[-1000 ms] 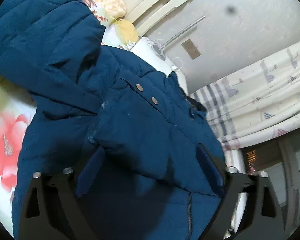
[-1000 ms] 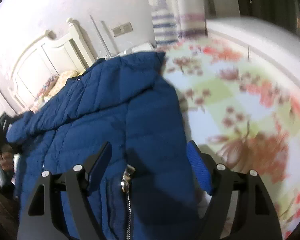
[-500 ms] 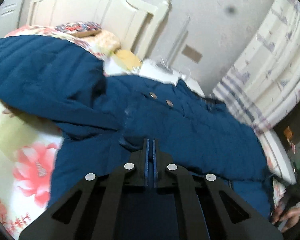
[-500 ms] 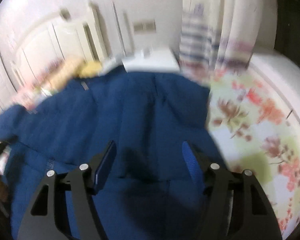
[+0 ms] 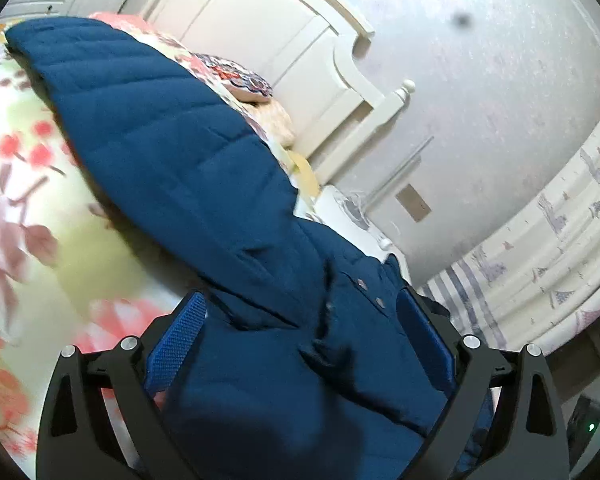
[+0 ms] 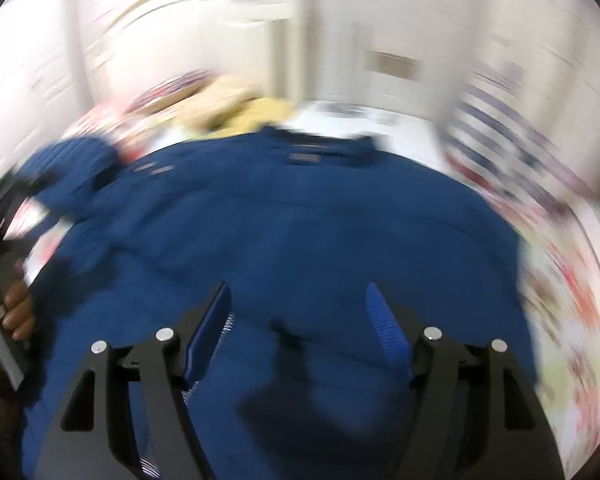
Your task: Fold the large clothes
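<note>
A dark blue quilted puffer jacket [image 5: 204,184] lies spread on a floral bed sheet [image 5: 28,184]. One sleeve stretches up and left toward the headboard; snap buttons show near the collar. My left gripper [image 5: 300,320] is open, its blue pads either side of the jacket's body, holding nothing. In the blurred right wrist view the jacket [image 6: 300,232] fills the middle. My right gripper [image 6: 300,312] is open just above the fabric, empty. A hand [image 6: 16,312] holding the other gripper shows at the left edge.
A cream headboard [image 5: 292,40] and pillows [image 5: 236,80] stand behind the jacket. A white nightstand [image 5: 340,208] is beside the bed. A striped curtain [image 5: 540,248] hangs at the right. The wall carries a switch plate [image 5: 414,202].
My left gripper was shut half a second ago and has now opened over the jacket. My right gripper stayed open and swung left across the jacket; its view is blurred by motion.
</note>
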Demonstrator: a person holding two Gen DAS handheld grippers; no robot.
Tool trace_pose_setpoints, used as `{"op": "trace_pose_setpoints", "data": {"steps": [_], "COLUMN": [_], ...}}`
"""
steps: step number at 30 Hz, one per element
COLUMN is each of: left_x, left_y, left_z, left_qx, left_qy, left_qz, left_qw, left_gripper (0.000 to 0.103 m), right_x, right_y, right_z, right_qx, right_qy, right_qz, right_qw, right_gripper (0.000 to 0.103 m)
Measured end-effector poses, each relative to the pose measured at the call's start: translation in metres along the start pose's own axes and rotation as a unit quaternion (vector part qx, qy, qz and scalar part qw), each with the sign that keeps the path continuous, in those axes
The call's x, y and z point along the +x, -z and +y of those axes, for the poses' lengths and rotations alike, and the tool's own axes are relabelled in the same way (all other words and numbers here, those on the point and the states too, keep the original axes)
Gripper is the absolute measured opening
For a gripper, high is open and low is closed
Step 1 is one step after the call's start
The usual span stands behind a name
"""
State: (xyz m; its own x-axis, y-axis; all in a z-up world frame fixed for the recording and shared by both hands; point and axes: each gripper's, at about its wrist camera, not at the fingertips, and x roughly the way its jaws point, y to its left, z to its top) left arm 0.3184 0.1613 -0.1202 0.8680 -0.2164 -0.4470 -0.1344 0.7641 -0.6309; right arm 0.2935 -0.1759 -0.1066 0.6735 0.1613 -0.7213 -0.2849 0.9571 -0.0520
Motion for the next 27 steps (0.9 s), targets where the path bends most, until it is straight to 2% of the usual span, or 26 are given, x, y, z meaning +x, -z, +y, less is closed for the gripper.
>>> {"op": "trace_pose_setpoints", "data": {"steps": [4,6,8,9,11,12,14,16,17,19,20,23,25,27], "left_x": [-0.003,-0.003,-0.002,0.0,-0.001,-0.002,-0.008,-0.011,-0.01,-0.007,-0.005,-0.011,-0.015,-0.011], "left_y": [0.0,-0.001,-0.002,-0.002,-0.002,-0.002,-0.002,-0.002,-0.002,0.001,0.002,0.004,0.005,0.008], "left_z": [-0.001,0.0,0.003,0.003,0.003,0.002,-0.002,-0.006,-0.009,-0.015,-0.017,-0.024,-0.027,-0.036], "left_qx": [0.018,0.016,0.01,0.009,0.01,0.012,0.02,0.032,0.038,0.054,0.061,0.082,0.092,0.113], "left_qy": [-0.035,-0.041,-0.045,-0.046,-0.046,-0.046,-0.045,-0.044,-0.042,-0.04,-0.04,-0.043,-0.036,-0.019], "left_qz": [-0.015,-0.02,-0.018,-0.016,-0.017,-0.021,-0.034,-0.044,-0.042,-0.031,-0.028,-0.039,-0.046,-0.034], "left_qw": [0.9991,0.9988,0.9988,0.9988,0.9987,0.9987,0.9982,0.9976,0.9975,0.9973,0.9969,0.995,0.9941,0.9928], "left_gripper": [0.092,0.092,0.092,0.092,0.092,0.092,0.092,0.092,0.092,0.092,0.092,0.092,0.092,0.092], "right_x": [0.044,0.057,0.073,0.079,0.077,0.071,0.047,0.034,0.036,0.051,0.052,0.027,0.008,-0.007], "right_y": [-0.028,-0.033,-0.035,-0.035,-0.034,-0.036,-0.035,-0.029,-0.026,-0.016,-0.013,-0.013,-0.021,-0.032], "right_z": [0.065,0.096,0.122,0.128,0.131,0.127,0.121,0.124,0.126,0.131,0.128,0.097,0.064,0.018], "right_qx": [-0.065,-0.115,-0.165,-0.18,-0.176,-0.163,-0.145,-0.161,-0.172,-0.189,-0.188,-0.131,-0.089,-0.04], "right_qy": [-0.043,-0.043,-0.024,-0.013,-0.008,-0.022,-0.067,-0.086,-0.093,-0.112,-0.113,-0.168,-0.157,-0.098], "right_qz": [0.022,0.023,0.027,0.028,0.021,0.01,-0.018,-0.017,0.001,0.057,0.057,0.033,-0.006,-0.042], "right_qw": [0.997,0.992,0.986,0.983,0.984,0.986,0.987,0.983,0.981,0.974,0.974,0.976,0.984,0.993], "right_gripper": [0.069,0.069,0.069,0.06,0.027,0.021,0.019,0.019,0.025,0.049,0.057,0.056,0.056,0.056]}}
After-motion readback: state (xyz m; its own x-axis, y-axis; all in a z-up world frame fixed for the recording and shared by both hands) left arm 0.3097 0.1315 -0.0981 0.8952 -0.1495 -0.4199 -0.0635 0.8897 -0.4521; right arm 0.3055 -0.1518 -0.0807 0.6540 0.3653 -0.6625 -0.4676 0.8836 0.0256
